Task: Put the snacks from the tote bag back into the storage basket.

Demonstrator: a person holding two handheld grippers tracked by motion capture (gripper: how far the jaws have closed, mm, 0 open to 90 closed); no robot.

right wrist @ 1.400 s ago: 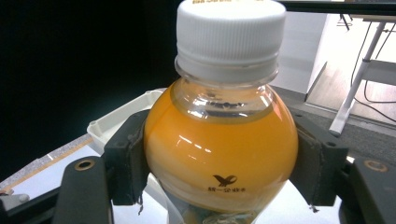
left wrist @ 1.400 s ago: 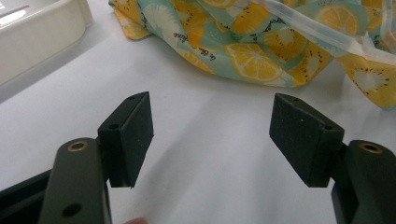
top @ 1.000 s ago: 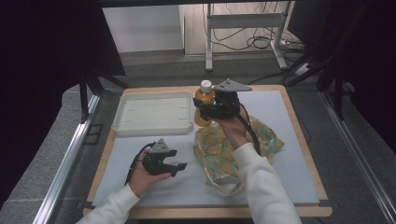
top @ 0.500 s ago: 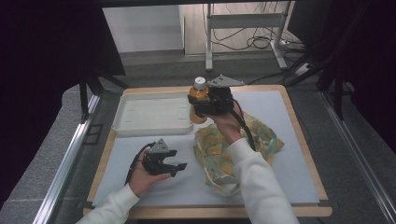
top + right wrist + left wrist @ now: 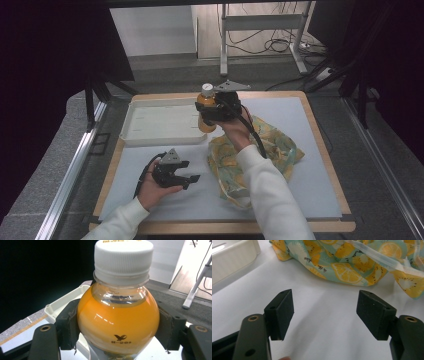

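Clear glossy plastic, printed cloth, matt pads

The bottle (image 5: 118, 322) is clear, glossy plastic with a ridged white plastic cap (image 5: 123, 255); highlights gleam on its smooth, rounded wall. The bag (image 5: 362, 267) is thin printed cloth, soft and creased. The tray (image 5: 162, 122) is smooth cream plastic with a slight sheen. The table (image 5: 320, 120) has a matt, pale top inside a wooden rim. The gripper pads (image 5: 375, 312) look matt, grainy black.

The tray (image 5: 160, 122) lies on the far left part of the table (image 5: 320, 165). The bottle (image 5: 205, 107) stands upright between the jaws of the right gripper (image 5: 212, 111), just beside the tray's right end. The cloth bag (image 5: 260, 155) lies on the table right of centre, nearer than the bottle. The left gripper (image 5: 187, 179) rests on the table left of the bag, in front of the tray.
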